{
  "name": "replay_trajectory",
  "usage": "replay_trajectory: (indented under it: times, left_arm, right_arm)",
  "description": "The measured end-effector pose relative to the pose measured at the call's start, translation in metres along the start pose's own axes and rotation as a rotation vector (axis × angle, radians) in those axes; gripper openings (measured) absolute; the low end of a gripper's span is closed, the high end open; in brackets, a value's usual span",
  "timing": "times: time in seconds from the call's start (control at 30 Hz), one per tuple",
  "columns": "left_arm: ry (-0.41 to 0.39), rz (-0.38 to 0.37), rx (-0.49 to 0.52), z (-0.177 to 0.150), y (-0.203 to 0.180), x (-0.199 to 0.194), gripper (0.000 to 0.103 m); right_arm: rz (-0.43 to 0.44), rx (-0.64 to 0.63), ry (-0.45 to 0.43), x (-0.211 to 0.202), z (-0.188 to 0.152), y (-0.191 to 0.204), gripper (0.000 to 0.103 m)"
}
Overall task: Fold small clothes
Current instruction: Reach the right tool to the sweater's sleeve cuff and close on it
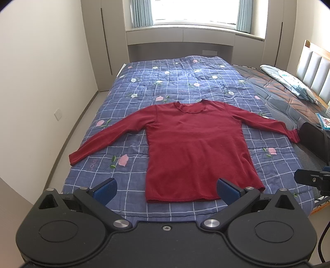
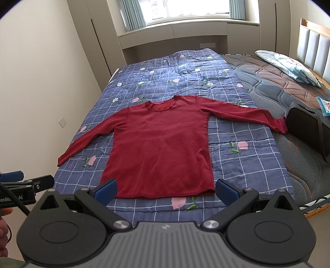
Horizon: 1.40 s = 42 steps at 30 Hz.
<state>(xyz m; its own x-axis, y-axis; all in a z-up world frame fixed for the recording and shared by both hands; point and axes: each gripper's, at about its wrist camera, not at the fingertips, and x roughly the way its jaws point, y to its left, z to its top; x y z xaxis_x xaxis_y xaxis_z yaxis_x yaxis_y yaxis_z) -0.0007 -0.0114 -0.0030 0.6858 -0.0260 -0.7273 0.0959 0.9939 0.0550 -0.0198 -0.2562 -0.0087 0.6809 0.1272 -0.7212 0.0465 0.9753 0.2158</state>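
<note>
Over by the left wall a white socket [image 1: 58, 114] sits low on the plaster, and next to it the bed begins, covered by a blue checked quilt [image 1: 185, 82] dotted with pink flowers. The left gripper [image 1: 166, 190] hangs above the near edge of the bed with its blue-padded fingers [image 1: 106, 188] spread wide, holding nothing. Right in front of it the red long-sleeved shirt [image 1: 196, 148] lies flat on the quilt, face up, neckline pointing toward the window [image 1: 196, 10] and both sleeves stretched out to the sides (the hem runs just beyond the fingertips). The right gripper [image 2: 165, 190] hovers over the same hem, likewise spread apart and empty, the shirt [image 2: 160, 148] lying between its two pads from its own view. Farther right the quilt ends and a dark patterned mattress [image 2: 274, 82] shows, with a black bag [image 2: 307, 127] just beside the right cuff and a folded pale blanket [image 2: 288, 66] near the headboard [image 2: 315, 45].
</note>
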Motion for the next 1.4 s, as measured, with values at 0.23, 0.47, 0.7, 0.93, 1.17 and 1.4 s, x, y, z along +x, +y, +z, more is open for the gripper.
replay_trajectory:
  times: [0.23, 0.47, 0.7, 0.93, 1.17, 1.4]
  left_arm:
    - [0.011, -0.017, 0.002, 0.0, 0.007, 0.006, 0.102]
    - [0.037, -0.026, 0.014, 0.002, 0.014, 0.012, 0.102]
    - [0.102, -0.029, 0.045, 0.005, 0.018, 0.025, 0.102]
    - [0.136, -0.026, 0.061, 0.011, 0.013, 0.041, 0.102]
    - [0.227, -0.043, 0.005, 0.031, 0.006, 0.078, 0.102]
    - [0.276, -0.031, -0.01, 0.064, -0.015, 0.121, 0.102]
  right_arm:
    - [-0.01, 0.005, 0.01, 0.003, -0.002, 0.006, 0.103]
    - [-0.028, 0.019, 0.018, 0.005, -0.004, 0.012, 0.103]
    - [-0.048, 0.08, 0.011, 0.002, -0.008, 0.011, 0.103]
    - [-0.086, 0.154, -0.029, 0.003, 0.001, -0.01, 0.103]
    - [-0.104, 0.227, -0.029, 0.029, 0.02, -0.044, 0.103]
    - [-0.114, 0.312, -0.054, 0.084, 0.058, -0.1, 0.103]
